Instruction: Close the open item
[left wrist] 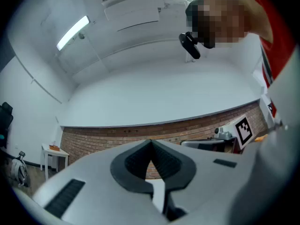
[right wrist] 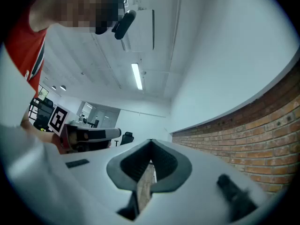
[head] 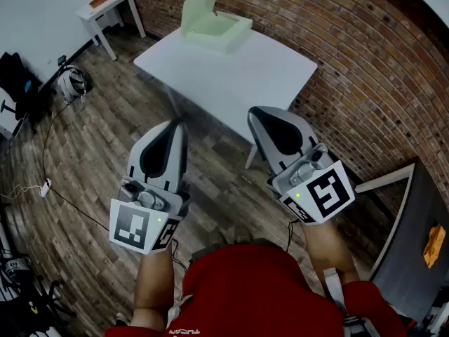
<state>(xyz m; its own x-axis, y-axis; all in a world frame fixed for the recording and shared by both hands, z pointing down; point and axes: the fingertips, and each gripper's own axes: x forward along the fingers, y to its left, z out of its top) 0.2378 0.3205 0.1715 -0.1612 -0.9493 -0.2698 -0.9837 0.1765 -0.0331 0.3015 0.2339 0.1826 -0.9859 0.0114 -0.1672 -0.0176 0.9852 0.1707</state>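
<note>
The wood floor (head: 84, 160) fills most of the head view, and a curved brick wall (head: 365, 55) runs along the top and right. A white table (head: 245, 69) stands near that wall. A person in a red shirt (head: 245, 286) stands back from it and holds both tools up in front of the chest, over the floor.

The left gripper (head: 175, 125) is at lower left, its marker cube toward the person. In its own view the left gripper (left wrist: 151, 142) has its jaws pressed together at the tips, with nothing between them. The right gripper (head: 257, 116) is level with it and near the table's front corner. In its own view the right gripper (right wrist: 151, 143) also has its jaws closed tip to tip and holds nothing.

The pale green box (head: 223, 28) sits on the far end of the table, near the wall and well apart from both tools. Its lid (head: 200, 7) stands up at the left side, so the box is open.

A small white side table (head: 116, 4) stands at top left with a brown item on it. A dark table (head: 410, 237) at the right edge carries an orange thing (head: 434, 245). A thin cable (head: 52, 181) trails over the floor at left.
</note>
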